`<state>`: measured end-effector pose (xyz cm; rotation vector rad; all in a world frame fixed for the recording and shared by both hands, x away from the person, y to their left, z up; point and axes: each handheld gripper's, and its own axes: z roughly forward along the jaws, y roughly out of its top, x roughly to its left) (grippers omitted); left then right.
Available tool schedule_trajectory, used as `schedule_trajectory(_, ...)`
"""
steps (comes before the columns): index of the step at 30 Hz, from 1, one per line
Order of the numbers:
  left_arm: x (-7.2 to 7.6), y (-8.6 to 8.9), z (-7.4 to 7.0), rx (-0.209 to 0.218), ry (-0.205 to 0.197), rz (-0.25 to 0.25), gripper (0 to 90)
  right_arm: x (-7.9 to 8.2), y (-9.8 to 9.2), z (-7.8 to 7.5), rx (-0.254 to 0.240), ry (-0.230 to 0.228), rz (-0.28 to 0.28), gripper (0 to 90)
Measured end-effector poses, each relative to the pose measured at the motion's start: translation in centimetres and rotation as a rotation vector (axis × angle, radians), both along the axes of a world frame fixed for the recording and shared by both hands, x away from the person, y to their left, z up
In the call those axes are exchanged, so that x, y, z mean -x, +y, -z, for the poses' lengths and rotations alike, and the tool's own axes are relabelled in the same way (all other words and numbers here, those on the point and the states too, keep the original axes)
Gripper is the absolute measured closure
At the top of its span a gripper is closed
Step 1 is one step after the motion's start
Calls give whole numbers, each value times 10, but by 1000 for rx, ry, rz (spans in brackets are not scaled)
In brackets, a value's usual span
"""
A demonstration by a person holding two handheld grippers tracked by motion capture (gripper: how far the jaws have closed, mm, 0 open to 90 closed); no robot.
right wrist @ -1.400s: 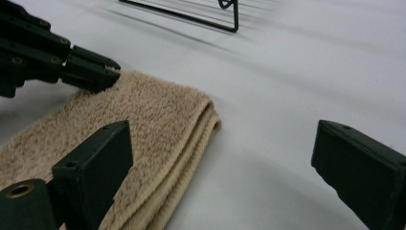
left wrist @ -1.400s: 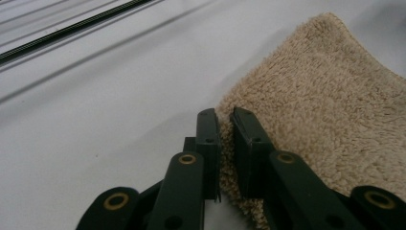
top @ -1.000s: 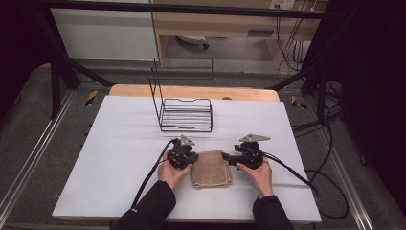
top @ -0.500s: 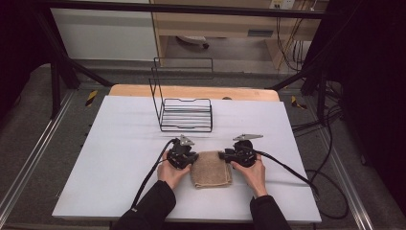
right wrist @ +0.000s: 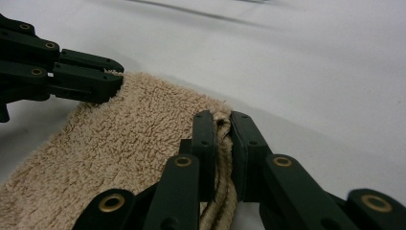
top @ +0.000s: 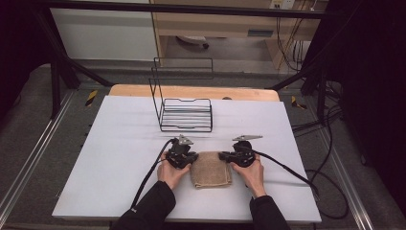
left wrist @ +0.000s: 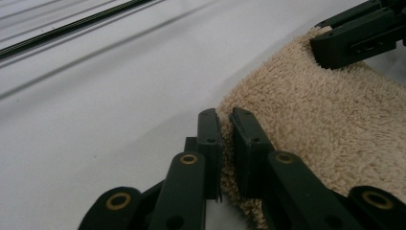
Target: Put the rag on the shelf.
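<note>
My fingers (left wrist: 209,139) on the left gripper (left wrist: 225,120) are nearly shut on the far left corner of the folded towel (top: 210,168); the right gripper (right wrist: 222,122) pinches the far right corner the same way. The towel lies flat on the white table (top: 119,143) between my hands, stretching from the held edge back toward me. I count one towel, two grippers, and one wire rack (top: 184,112) well beyond.

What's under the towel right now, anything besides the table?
The towel lies folded on the white table, both grippers pinching its far corners. The towel covers whatever may be beneath it.
</note>
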<state>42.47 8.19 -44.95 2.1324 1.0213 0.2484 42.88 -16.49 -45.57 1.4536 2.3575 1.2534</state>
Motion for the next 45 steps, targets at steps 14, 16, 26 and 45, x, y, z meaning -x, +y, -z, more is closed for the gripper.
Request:
schedule_trajectory(14,1,10,-8,84,21,9,846,6,-3,-10,-21,-22,-6,832)
schedule_trajectory(16,3,11,-11,99,13,12,847,8,-4,-13,-31,-34,-6,832)
schedule_trajectory(26,11,16,-24,129,-34,22,851,18,-6,-29,-47,-101,-22,832)
schedule_trajectory(45,27,18,-49,175,-109,46,854,33,-11,-54,-85,-193,-20,833)
